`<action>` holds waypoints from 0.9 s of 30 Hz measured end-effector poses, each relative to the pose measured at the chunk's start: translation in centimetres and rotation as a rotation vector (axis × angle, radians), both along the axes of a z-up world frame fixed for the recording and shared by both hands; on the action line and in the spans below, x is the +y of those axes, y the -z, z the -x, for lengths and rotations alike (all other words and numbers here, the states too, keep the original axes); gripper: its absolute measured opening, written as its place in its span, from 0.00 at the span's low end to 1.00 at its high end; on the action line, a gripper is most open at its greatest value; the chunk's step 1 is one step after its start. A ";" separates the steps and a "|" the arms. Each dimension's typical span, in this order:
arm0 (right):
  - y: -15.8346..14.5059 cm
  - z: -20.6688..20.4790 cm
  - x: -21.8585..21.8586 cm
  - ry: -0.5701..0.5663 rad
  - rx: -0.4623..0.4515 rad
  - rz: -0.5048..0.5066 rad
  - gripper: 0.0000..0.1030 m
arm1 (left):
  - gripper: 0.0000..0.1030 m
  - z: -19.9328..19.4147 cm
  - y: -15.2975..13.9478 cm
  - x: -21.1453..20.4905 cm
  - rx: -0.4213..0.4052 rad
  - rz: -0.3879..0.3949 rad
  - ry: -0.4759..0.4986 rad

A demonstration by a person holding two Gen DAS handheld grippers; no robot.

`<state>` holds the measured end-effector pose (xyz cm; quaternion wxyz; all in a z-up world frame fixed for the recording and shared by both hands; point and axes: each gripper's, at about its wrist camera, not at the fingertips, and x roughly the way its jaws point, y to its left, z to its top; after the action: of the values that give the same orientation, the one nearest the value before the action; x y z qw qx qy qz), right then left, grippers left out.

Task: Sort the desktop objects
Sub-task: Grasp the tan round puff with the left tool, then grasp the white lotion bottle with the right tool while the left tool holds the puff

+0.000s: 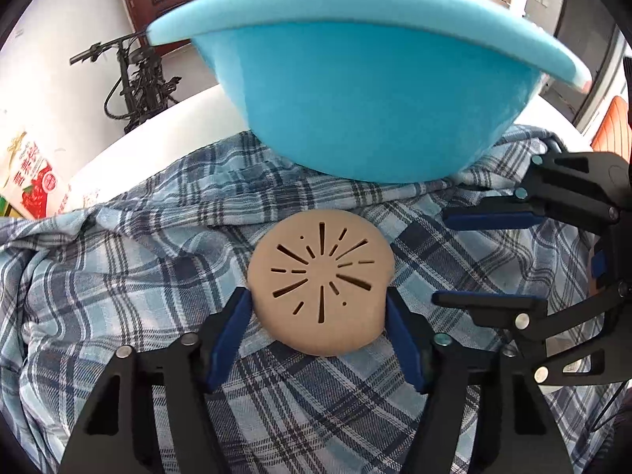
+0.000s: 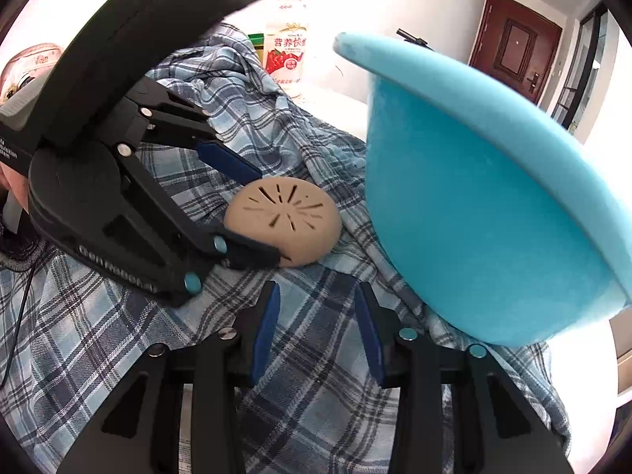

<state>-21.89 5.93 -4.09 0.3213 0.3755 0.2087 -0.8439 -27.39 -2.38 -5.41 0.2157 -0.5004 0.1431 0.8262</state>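
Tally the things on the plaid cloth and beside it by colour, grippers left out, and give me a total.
Blue: 1, the foam bowl
Tan: 1, the slotted disc
White with a red cap: 1, the drink bottle
Total: 3

The left gripper has its fingers on both sides of the disc; the right gripper is open with nothing between its fingers.

My left hand-held gripper (image 1: 319, 318) is matt black plastic with blue rubbery pads (image 1: 231, 339) and shiny metal pins; the tan disc (image 1: 320, 281) looks matt and smooth; the plaid cloth (image 1: 118, 276) is soft woven fabric; the blue basin (image 1: 367, 98) looks matt plastic.
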 end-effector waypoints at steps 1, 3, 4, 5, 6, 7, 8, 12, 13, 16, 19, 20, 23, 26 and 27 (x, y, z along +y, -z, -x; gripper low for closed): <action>0.0 0.1 0.1 0.009 -0.004 -0.002 0.36 | 0.62 -0.1 -0.2 0.0 0.005 0.004 -0.004; -0.1 0.1 0.3 0.022 -0.013 -0.003 0.36 | 0.54 -0.7 -0.6 0.0 0.020 0.023 -0.005; -0.1 0.0 0.4 0.027 -0.016 -0.002 0.37 | 0.50 -1.1 -0.7 0.0 0.021 0.033 -0.003; -0.1 -0.1 0.8 0.033 -0.016 -0.001 0.36 | 0.42 -1.4 -0.8 0.0 0.018 0.037 0.000; -0.2 -0.2 1.0 0.036 -0.016 0.001 0.36 | 0.40 -1.7 -1.0 0.1 0.019 0.042 0.003; -0.2 -0.3 1.1 0.036 -0.018 0.003 0.36 | 0.39 -2.1 -1.1 0.1 0.022 0.048 0.003; -0.3 -0.6 1.1 0.037 -0.020 0.003 0.36 | 0.37 -2.3 -1.1 0.0 0.023 0.052 0.002; -0.8 -0.9 1.6 0.061 -0.028 0.027 0.36 | 0.38 -2.6 -1.5 -0.1 0.031 0.035 -0.016; -1.0 -0.9 2.0 0.074 -0.034 0.044 0.36 | 0.40 -2.5 -1.6 0.0 0.030 0.027 -0.017; -1.0 -1.1 2.9 0.103 -0.047 0.076 0.37 | 0.73 -1.9 -1.6 0.5 0.042 0.026 -0.015; -1.1 -1.3 3.6 0.140 -0.038 0.085 0.37 | 0.75 -1.5 -1.5 1.0 0.034 0.023 -0.013; -1.1 -1.3 3.8 0.158 -0.037 0.090 0.37 | 0.75 -1.2 -1.4 1.2 0.028 0.022 -0.016; -0.7 -1.2 4.8 0.216 -0.050 0.109 0.37 | 0.76 -0.7 -1.0 1.6 0.009 0.017 -0.016; -0.4 -0.9 5.9 0.265 -0.066 0.127 0.37 | 0.77 -0.2 -0.4 2.1 -0.004 0.009 -0.010; -0.3 -0.7 6.2 0.281 -0.076 0.139 0.37 | 0.79 0.0 -0.3 2.3 -0.004 0.013 -0.010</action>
<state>-21.19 12.16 -3.83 0.2327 0.4095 0.0830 -0.8782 -27.37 -0.12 -5.06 0.2087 -0.5041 0.1458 0.8253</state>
